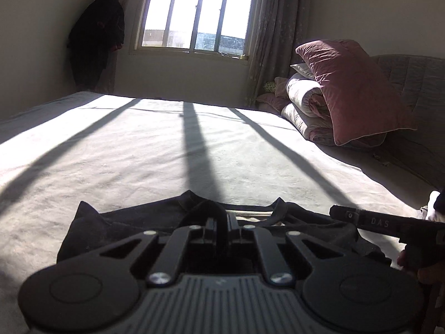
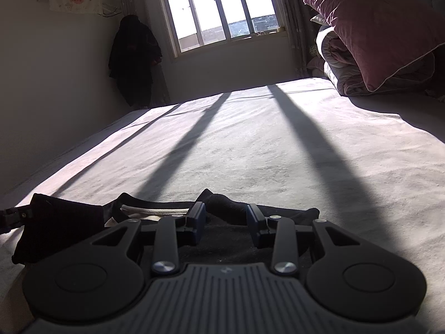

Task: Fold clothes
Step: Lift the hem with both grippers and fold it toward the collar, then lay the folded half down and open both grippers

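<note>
Dark garment (image 1: pixel 133 222) lies spread at the near edge of the bed (image 1: pixel 139 150), directly under and ahead of both grippers. Left gripper (image 1: pixel 221 224): fingers clenched on a raised fold of the garment's cloth. Right gripper (image 2: pixel 225 222): fingers parted, a dark ridge of the garment between them; contact with the pads cannot be told.

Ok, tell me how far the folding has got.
Done: the black garment lies spread on the bed, collar facing the window. In hand: the left gripper is shut on a loop of its cloth; the right gripper rests over it, jaws apart, nothing visibly pinched. Left: no finished fold shows yet, so nearly all the folding remains.
</note>
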